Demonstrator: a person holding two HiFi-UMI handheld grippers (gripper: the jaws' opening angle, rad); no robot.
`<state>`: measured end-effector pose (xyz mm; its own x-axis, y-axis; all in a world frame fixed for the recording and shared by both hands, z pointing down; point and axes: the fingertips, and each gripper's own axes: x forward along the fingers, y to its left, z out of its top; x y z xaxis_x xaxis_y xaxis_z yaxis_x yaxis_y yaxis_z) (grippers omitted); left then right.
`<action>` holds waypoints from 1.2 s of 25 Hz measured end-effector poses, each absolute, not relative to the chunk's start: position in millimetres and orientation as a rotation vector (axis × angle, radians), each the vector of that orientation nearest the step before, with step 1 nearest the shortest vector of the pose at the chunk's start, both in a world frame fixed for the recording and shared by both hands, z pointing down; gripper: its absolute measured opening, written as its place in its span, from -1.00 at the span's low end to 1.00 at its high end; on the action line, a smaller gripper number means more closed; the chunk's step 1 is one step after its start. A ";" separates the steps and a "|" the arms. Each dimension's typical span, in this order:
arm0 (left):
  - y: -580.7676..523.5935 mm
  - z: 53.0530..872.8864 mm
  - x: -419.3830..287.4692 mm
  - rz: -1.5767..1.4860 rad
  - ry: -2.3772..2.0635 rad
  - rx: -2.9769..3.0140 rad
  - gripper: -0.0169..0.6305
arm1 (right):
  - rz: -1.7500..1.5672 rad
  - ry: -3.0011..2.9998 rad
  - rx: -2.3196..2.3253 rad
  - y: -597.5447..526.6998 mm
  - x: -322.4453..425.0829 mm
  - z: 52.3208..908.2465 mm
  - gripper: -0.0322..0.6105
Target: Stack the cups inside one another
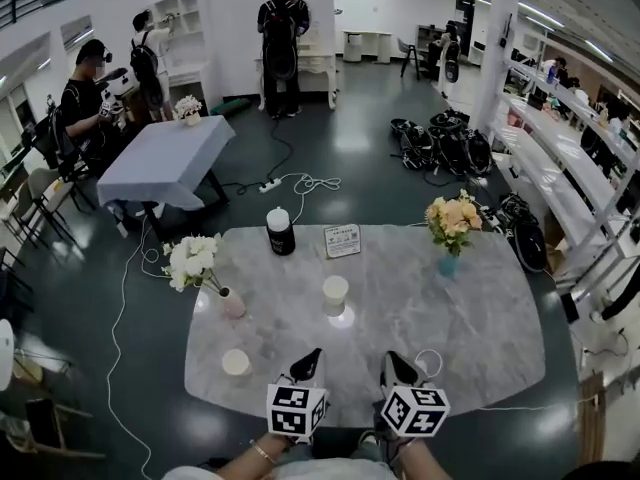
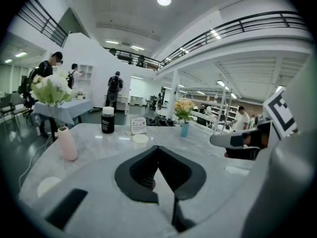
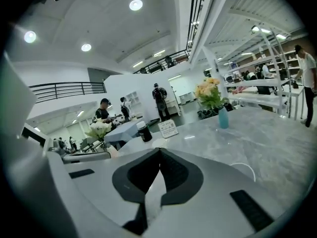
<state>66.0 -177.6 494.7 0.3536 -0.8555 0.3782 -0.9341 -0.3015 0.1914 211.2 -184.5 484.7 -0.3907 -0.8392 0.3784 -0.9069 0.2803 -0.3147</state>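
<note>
Two cream cups stand on the marble table (image 1: 470, 328). One cup (image 1: 335, 293) is at the table's middle, and shows small in the left gripper view (image 2: 140, 138). The other cup (image 1: 236, 362) sits near the front left edge, low left in the left gripper view (image 2: 48, 185). My left gripper (image 1: 308, 360) and right gripper (image 1: 398, 366) hover side by side at the near edge, both apart from the cups. Each is shut with nothing between its jaws, as the left gripper (image 2: 158, 148) and the right gripper (image 3: 159, 150) show in their own views.
A pink vase (image 1: 232, 303) of white flowers stands left of the middle cup. A black jar (image 1: 280, 232) and a sign card (image 1: 342, 240) are at the far edge, a blue vase (image 1: 449, 264) of orange flowers at the right. A white cable loop (image 1: 428, 353) lies by my right gripper.
</note>
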 end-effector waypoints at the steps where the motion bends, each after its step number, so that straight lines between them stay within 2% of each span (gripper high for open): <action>1: -174.9 495.3 64.4 0.272 -1.594 2.209 -0.96 | 0.731 -2.413 1.606 -186.0 209.9 483.7 -0.88; 18: -135.5 513.1 26.3 0.260 -1.820 1.966 -0.96 | 0.664 -2.545 1.265 -187.1 159.0 491.0 -0.88; 30: -114.0 516.4 -18.8 0.231 -1.931 1.838 -0.96 | 0.595 -2.640 0.988 -171.4 89.6 491.2 -0.87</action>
<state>-18.8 -114.0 516.4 0.0000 -0.8998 0.4362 -0.9773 0.0925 0.1908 89.6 -171.4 491.2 -0.7351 -0.5648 0.3750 -0.6710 0.6849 -0.2839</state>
